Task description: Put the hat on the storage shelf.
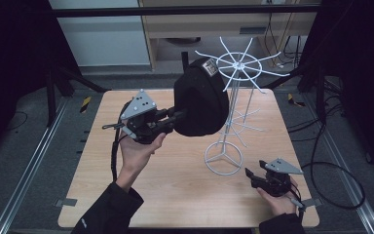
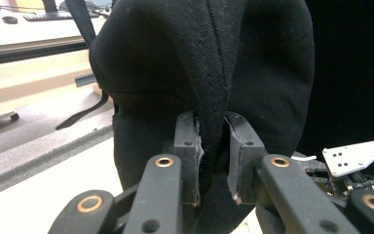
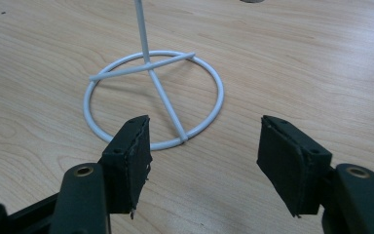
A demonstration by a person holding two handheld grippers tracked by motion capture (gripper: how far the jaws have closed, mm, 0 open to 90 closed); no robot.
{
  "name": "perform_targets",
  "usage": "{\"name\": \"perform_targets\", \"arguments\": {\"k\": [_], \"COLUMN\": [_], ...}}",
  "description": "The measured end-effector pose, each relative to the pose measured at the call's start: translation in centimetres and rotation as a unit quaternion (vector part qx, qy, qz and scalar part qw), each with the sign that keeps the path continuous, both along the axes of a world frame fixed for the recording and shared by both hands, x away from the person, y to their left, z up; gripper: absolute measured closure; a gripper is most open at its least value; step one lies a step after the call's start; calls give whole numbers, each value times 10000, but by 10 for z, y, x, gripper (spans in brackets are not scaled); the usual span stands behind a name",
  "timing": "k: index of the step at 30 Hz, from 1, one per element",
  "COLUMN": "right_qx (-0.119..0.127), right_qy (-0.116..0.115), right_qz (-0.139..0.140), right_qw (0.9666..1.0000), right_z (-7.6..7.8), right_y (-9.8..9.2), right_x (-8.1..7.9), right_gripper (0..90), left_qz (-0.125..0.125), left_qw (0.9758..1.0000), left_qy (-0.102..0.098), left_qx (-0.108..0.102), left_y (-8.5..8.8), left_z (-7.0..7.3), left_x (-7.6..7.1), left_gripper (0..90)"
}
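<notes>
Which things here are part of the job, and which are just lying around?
In the job: black cap, pinched by the left gripper; white wire rack; right gripper, open near the rack's base ring.
Lying about: cables on the floor; yellow-black tape marks.

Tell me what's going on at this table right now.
A person is working with a hand-held gripper in each hand at a wooden table. The left hand-held gripper is shut on a fold of a black cap, holding it up in the air beside the top of a white wire stand. The cap is not yet hung on the stand's arms. The right hand-held gripper rests low near the stand's ring base, its jaws open with nothing between them.
</notes>
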State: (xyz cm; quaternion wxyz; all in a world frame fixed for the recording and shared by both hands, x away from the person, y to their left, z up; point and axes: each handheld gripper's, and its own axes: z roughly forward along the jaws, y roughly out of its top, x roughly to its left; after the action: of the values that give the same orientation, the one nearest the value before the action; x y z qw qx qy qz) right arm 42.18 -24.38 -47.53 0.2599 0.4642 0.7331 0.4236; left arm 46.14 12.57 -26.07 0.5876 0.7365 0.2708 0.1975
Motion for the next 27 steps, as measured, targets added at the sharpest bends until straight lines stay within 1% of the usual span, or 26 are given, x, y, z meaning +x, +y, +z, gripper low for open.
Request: {"name": "perform_targets", "arguments": {"k": [2,3,5,6,9,13,17,21,23,26,27], "right_qx": [9,4,2,3,0,-2,-2,-1,10,1,3], "right_qy": [-4,-3,-1,0,1,0,5,5,6,-2,0], "right_qz": [-1,-1,-4,-5,-11,-14,-19,-26,-28,-32,-35], "right_qw": [10000,10000,10000,10000,10000,10000,10000,10000,10000,10000,10000], "right_z": [0,0,0,0,0,0,0,-1,-1,-1,-1], "right_y": [0,0,0,0,0,0,-1,-1,-1,-2,-2], "right_x": [0,0,0,0,0,0,0,1,1,1,1], "right_gripper": [365,365,364,363,361,361,360,359,359,358,358], "left_qz": [19,43,65,103,202,257,330,346,369,400,420], "left_qw": [10000,10000,9999,9999,9996,9995,9992,9990,9989,9986,9986], "left_qy": [-4,-22,-80,-114,-170,-204,-242,-286,-305,-333,-331], "left_qx": [10,-9,18,50,21,14,-22,-26,14,-35,-22], "left_y": [-1,-2,-1,0,4,12,19,25,27,33,36], "left_z": [-1,-1,-3,-4,-6,-8,-10,-11,-11,-10,-9], "left_x": [0,0,-1,-2,-2,-4,-6,-9,-11,-17,-19], "left_gripper": [748,728,693,671,590,538,497,463,445,420,412]}}
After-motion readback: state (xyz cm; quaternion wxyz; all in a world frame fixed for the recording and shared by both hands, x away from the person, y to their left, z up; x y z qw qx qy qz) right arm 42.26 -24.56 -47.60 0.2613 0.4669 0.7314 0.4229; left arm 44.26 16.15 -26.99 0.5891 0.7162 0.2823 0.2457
